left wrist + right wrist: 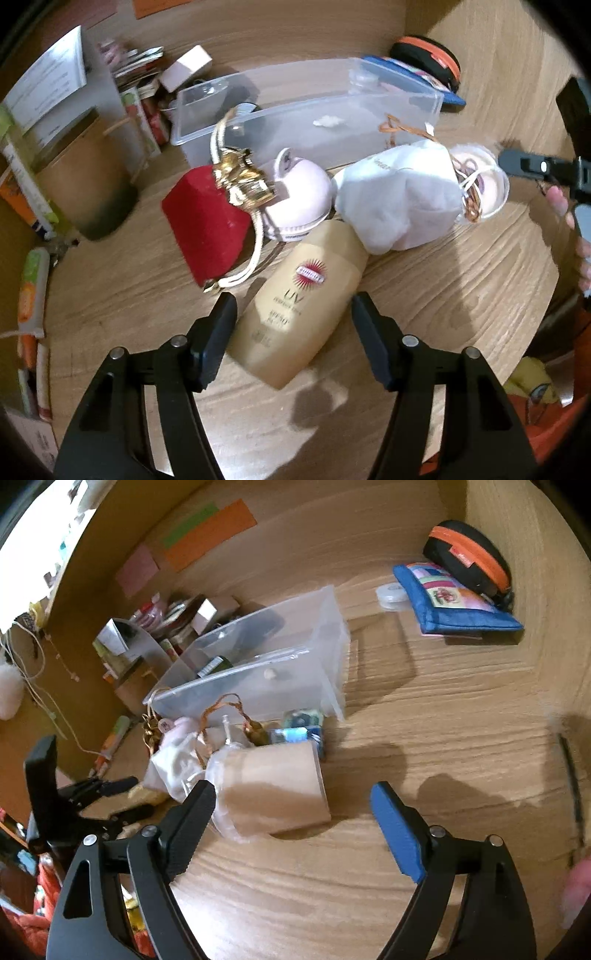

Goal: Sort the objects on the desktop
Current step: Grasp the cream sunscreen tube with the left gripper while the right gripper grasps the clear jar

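Note:
My left gripper (pixel 293 314) is open, its fingers on either side of the base of a gold sunscreen bottle (pixel 299 306) lying on the wooden desk. Beyond it lie a red box (pixel 207 225) with a gold ornament and white cord, a pink round case (pixel 299 192), a white face mask (pixel 399 195) and a clear plastic bin (pixel 306 122). My right gripper (pixel 291 808) is open and empty, just in front of a tan cup with a clear lid (pixel 269 790) lying on its side. The bin (pixel 258 668) also shows behind that cup. The left gripper (pixel 110 797) shows at the left.
A blue pouch (pixel 454 602) and a black-and-orange case (pixel 469 557) lie at the back right, with a small white disc (pixel 391 592) beside them. Books, boxes and a brown paper bag (pixel 88 184) crowd the back left. A small blue packet (pixel 295 734) lies by the bin.

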Tool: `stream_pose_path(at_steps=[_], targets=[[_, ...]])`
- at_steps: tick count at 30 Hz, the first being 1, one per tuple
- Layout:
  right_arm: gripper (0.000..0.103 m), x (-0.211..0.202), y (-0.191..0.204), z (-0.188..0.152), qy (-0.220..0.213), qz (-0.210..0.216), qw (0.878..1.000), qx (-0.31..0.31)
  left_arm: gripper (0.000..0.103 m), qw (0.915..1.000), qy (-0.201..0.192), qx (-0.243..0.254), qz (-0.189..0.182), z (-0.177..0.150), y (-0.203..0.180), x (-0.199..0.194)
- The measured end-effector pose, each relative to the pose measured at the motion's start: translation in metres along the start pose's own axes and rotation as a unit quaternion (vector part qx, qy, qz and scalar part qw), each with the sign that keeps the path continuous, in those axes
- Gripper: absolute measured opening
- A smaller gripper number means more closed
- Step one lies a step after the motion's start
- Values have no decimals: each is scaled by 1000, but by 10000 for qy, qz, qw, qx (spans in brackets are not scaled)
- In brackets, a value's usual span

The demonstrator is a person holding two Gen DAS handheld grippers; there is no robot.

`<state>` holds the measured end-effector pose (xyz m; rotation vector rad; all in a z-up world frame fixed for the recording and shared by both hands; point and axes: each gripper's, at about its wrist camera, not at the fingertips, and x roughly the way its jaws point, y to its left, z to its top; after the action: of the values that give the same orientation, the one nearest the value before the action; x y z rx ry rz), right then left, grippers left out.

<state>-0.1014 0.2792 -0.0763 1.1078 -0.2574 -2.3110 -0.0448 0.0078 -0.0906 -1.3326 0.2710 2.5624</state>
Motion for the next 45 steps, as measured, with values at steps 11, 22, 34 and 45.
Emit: stream_pose_path(at_steps=[11,22,34,45], targets=[[84,15,16,3,126,-180,9994,-249,63,9997,30,215,-110,6,-6,11],[64,34,32,-4,224,-848,9934,-735,55,9995,-12,-88,-301,10,-8,14],[63,4,26,0,-179,-996,9937,-477,28,9966,-159,-575,-564,13,16,-13],[63,-5,20,-13,-24,-954,9944,-460,26,9978,199,-507,-380,4,21,5]])
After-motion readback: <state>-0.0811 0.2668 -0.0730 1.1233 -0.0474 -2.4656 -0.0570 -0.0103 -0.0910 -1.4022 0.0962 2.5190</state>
